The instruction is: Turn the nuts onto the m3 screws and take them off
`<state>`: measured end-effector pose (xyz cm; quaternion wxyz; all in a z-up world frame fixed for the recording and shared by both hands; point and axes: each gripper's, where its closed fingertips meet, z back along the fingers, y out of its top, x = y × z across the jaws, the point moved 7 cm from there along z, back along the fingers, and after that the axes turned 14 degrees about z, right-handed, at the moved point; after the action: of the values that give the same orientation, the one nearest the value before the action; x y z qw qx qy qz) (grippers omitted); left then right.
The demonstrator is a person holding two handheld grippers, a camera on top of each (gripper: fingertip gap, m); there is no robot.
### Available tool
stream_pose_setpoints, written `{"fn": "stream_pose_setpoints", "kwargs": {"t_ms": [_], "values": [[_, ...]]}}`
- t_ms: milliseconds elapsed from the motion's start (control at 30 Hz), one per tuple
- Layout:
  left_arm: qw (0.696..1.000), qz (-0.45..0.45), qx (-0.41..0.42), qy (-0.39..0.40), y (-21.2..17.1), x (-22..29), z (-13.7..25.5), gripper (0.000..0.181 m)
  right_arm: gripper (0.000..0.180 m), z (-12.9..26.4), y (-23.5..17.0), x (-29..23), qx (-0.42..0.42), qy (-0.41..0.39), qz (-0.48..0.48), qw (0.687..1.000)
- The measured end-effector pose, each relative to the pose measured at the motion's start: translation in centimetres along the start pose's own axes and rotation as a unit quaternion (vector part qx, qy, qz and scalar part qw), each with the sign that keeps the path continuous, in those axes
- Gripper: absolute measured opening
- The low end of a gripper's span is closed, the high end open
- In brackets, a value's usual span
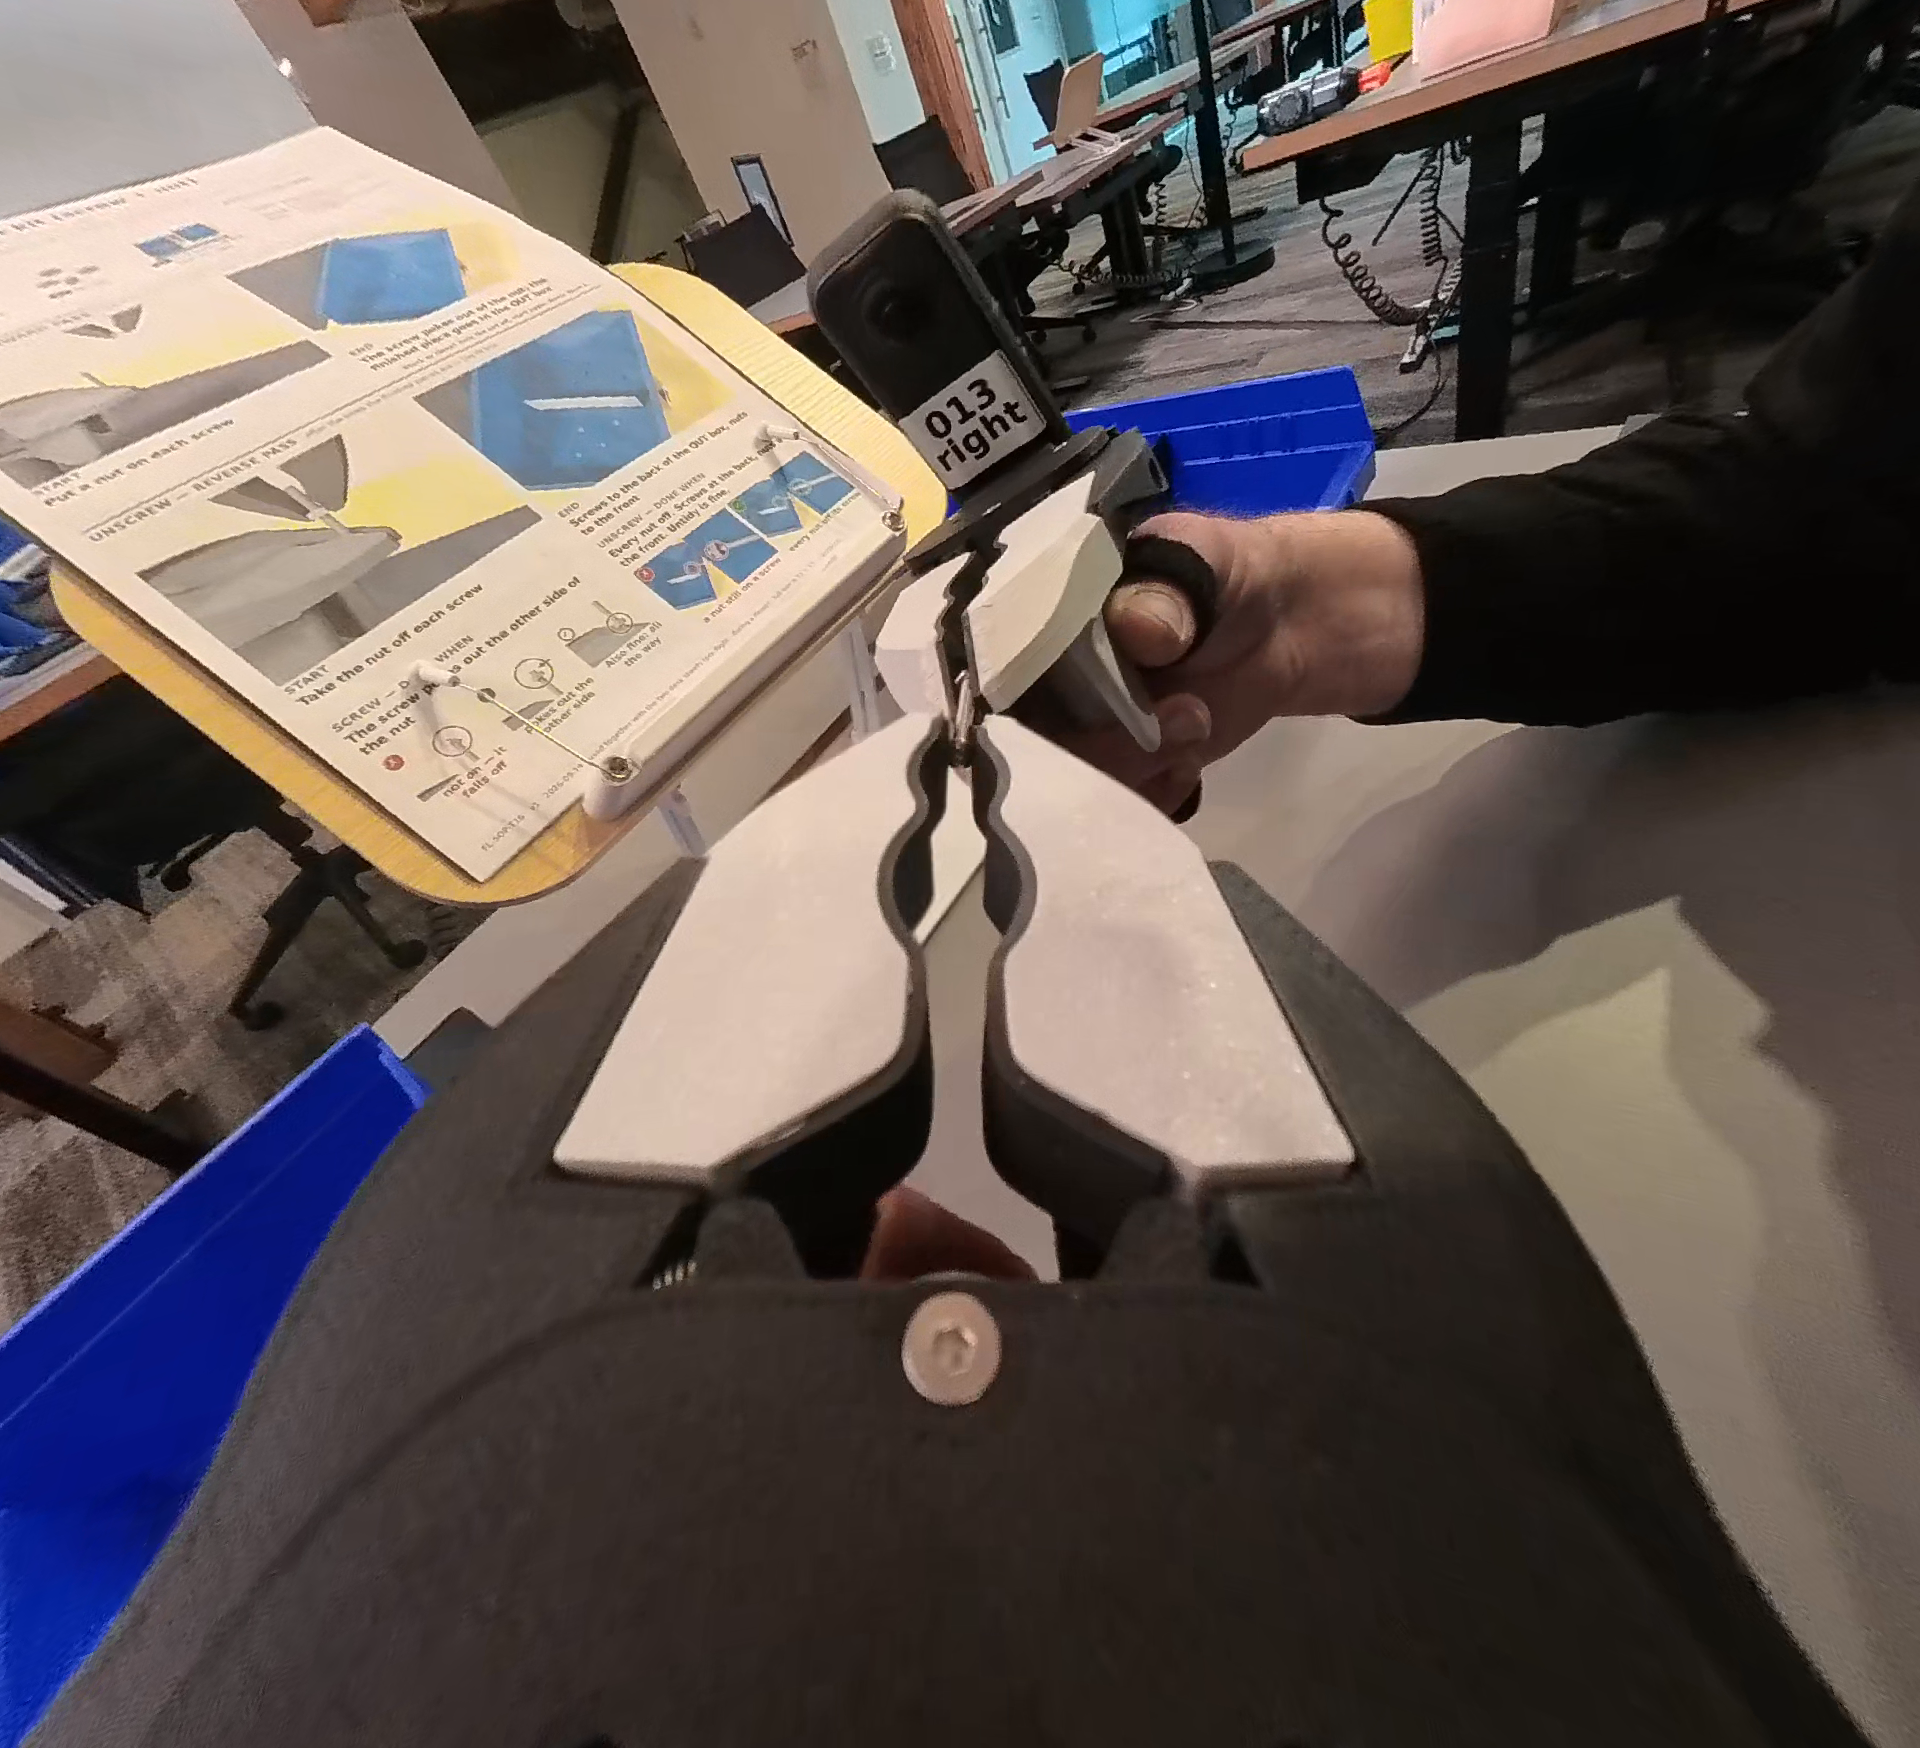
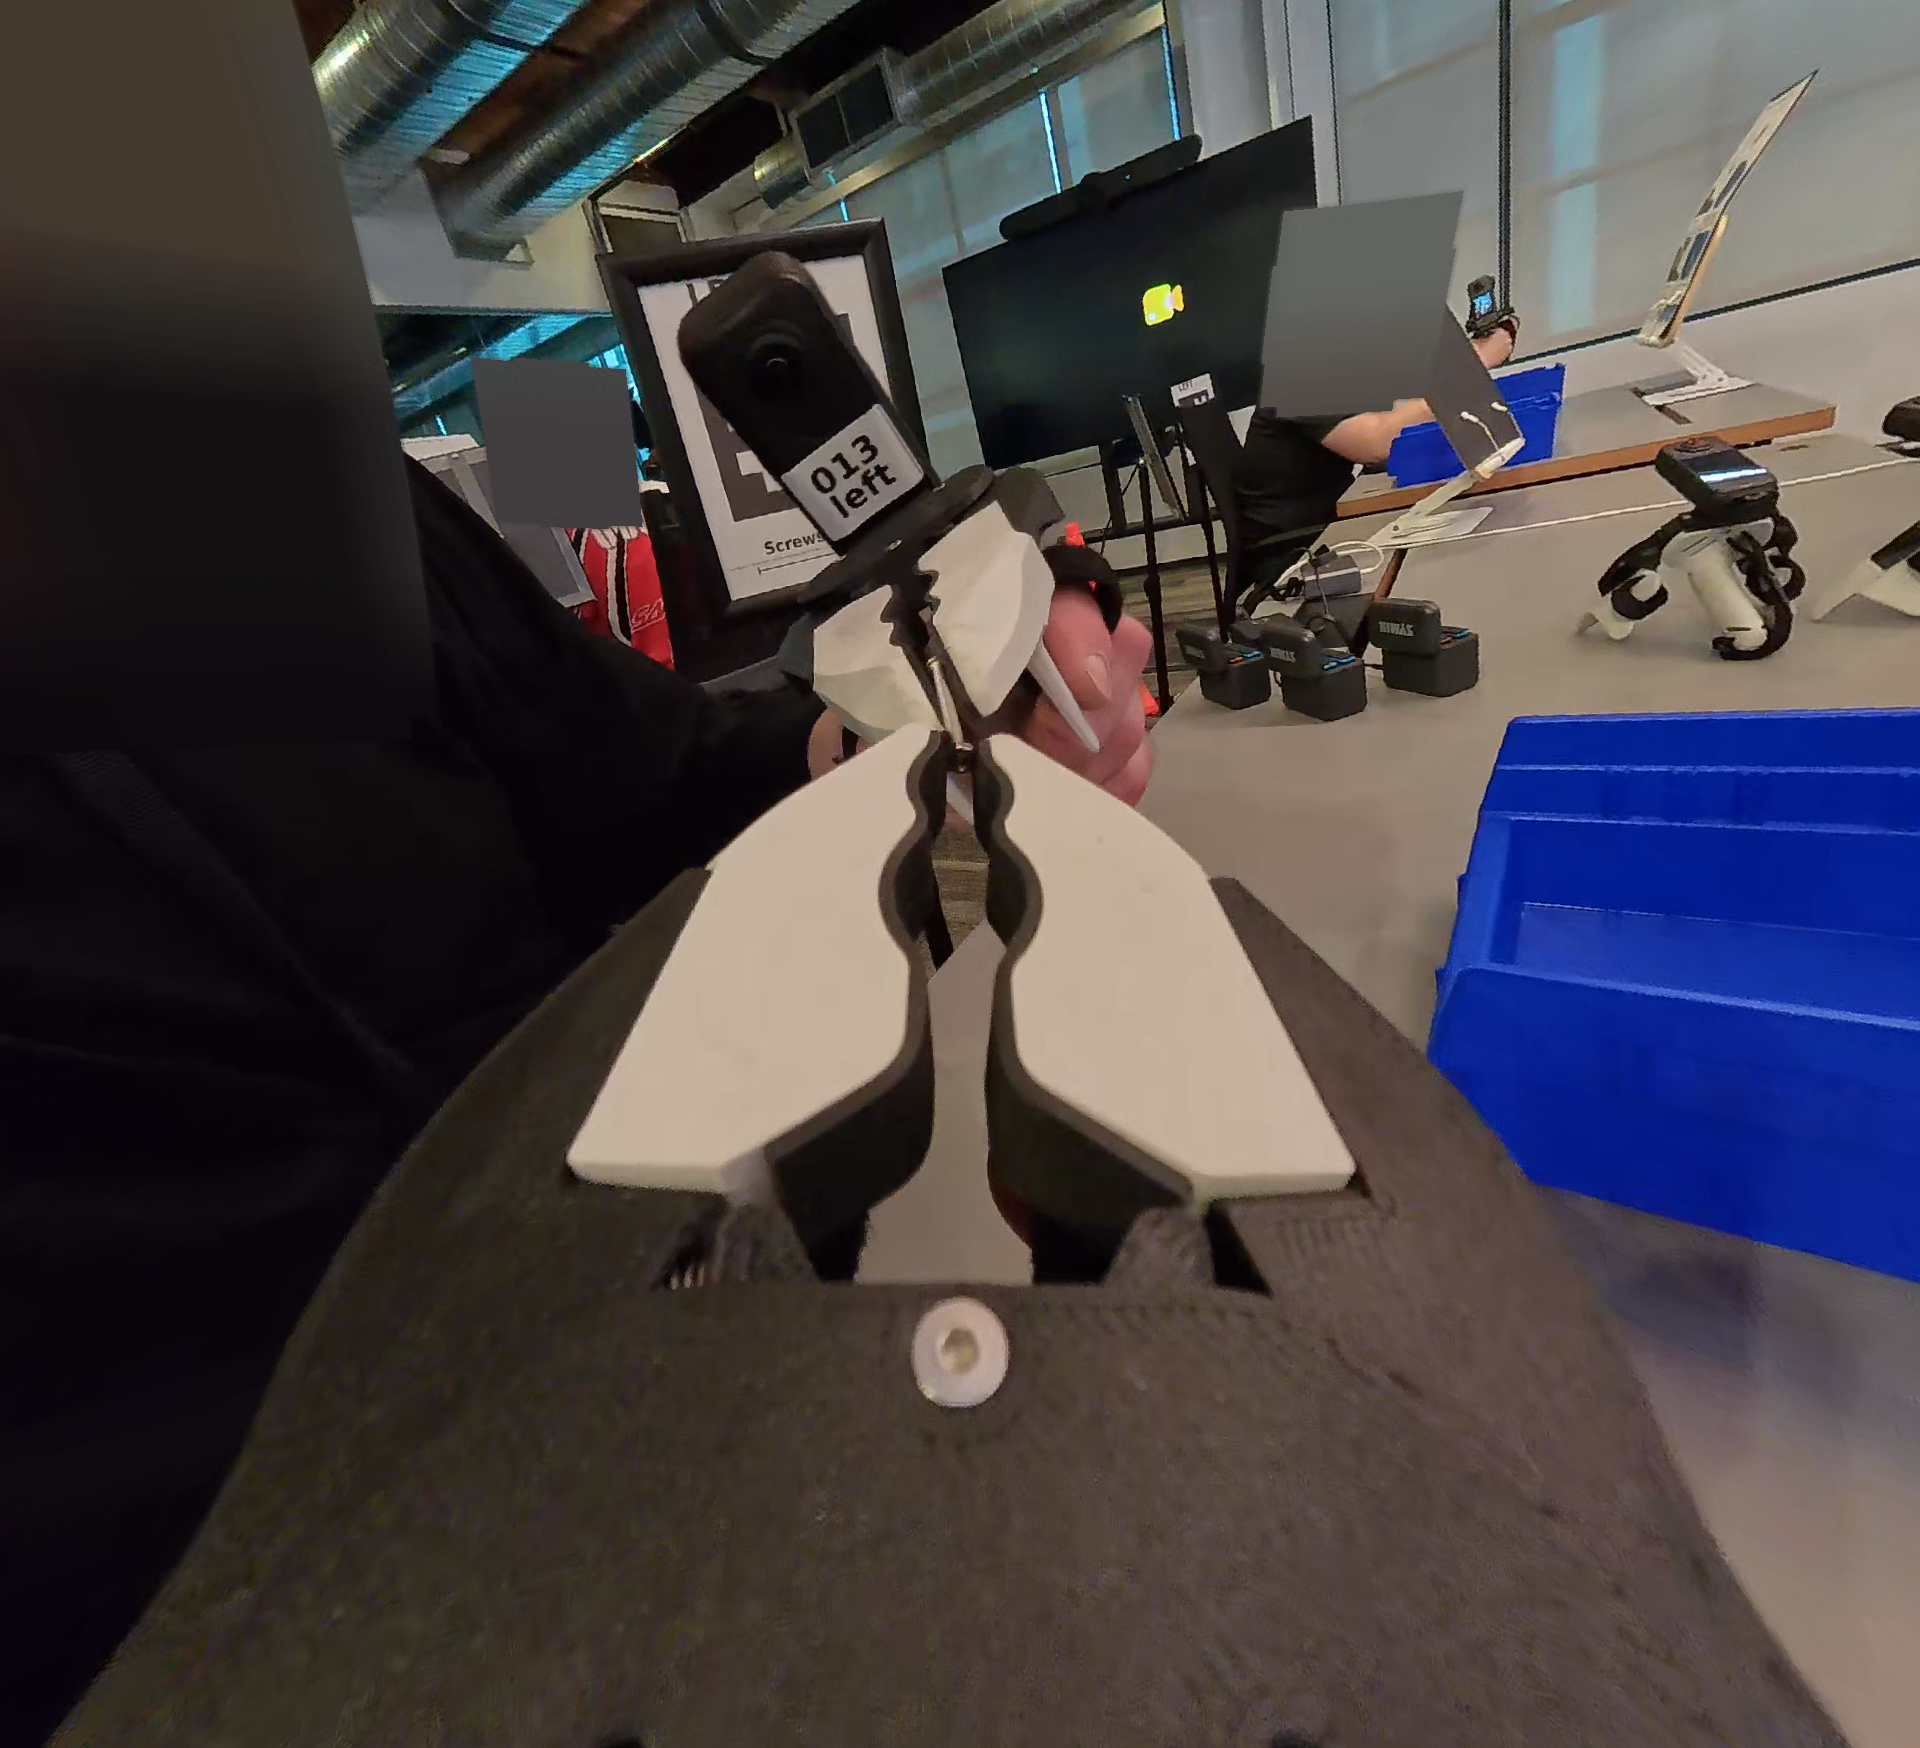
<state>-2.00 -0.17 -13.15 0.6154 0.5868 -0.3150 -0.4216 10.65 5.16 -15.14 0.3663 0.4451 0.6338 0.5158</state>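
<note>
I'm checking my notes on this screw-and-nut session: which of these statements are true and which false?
1. The left gripper and right gripper meet tip to tip, closed on a thin metal screw. True.
2. The screw lies inside a bin. False: it is held in the air, clear of the blue bin.
3. A printed instruction sheet rests on a tilted board. True.
4. The right gripper lies unheld on the table. False: a hand grips its handle above the grey table.
</note>
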Motion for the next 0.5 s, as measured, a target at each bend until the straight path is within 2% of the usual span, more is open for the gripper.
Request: {"fn": "stream_pose_setpoints", "kwargs": {"t_ms": [133,233,333,400,500], "values": [[0.998,0.064,-0.004,-0.021,0.0,-0.4,0.0,0.002,0.005,0.0,0.1,-0.1,-0.009,-0.02,0.038,0.999],[0.986,0.156,0.01,-0.061,-0.1,-0.9,0.0,0.002,0.005,-0.2,0.6,-0.7,-0.031,-0.063,0.14,0.988],[0.942,0.305,0.046,-0.133,-0.5,-1.5,-0.1,0.002,0.005,-0.4,1.0,-1.3,-0.061,-0.101,0.235,0.965],[0.898,0.393,0.061,-0.19,-1.2,-1.7,-0.4,0.002,0.005,-0.5,1.3,-2.0,-0.086,-0.126,0.319,0.935],[0.877,0.426,0.059,-0.216,-2.1,-1.8,-0.6,0.002,0.005,-0.8,1.1,-2.8,-0.166,-0.155,0.452,0.862]]}}
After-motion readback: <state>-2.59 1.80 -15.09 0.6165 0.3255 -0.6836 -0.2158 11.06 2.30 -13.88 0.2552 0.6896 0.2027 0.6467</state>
